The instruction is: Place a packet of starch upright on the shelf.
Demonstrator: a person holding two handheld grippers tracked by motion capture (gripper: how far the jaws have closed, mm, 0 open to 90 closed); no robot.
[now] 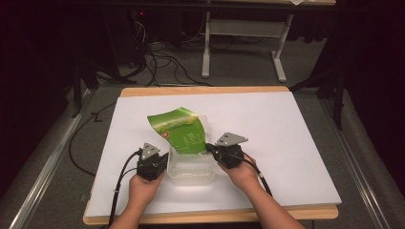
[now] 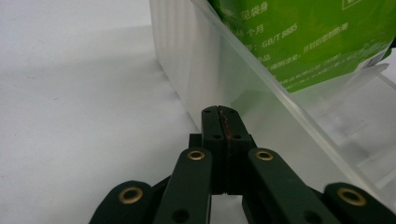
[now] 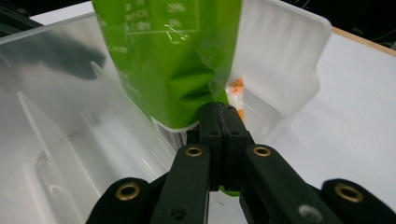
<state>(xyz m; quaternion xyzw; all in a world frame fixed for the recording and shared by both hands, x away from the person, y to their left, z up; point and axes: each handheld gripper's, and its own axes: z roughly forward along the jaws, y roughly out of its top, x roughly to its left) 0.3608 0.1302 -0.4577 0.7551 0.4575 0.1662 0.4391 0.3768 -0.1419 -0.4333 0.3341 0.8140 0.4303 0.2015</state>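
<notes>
The right gripper (image 3: 219, 112) pinches the bottom edge of the green pouch (image 3: 163, 60), which stands in the clear plastic box (image 1: 191, 167). The left gripper (image 2: 219, 116) is clenched empty against the box's outer wall; it should brace firmly while the pouch moves slowly.

Overhead forward-down; claw cameras close

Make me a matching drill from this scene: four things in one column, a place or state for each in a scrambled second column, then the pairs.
1. green pouch
2. clear plastic container
3. left gripper
4. right gripper

A. shut on the container's wall
B. shut on the pouch's lower edge
C. rests on the white board
D. stands tilted in the container

Pairs: 1-D, 2-C, 3-A, 4-B
</notes>
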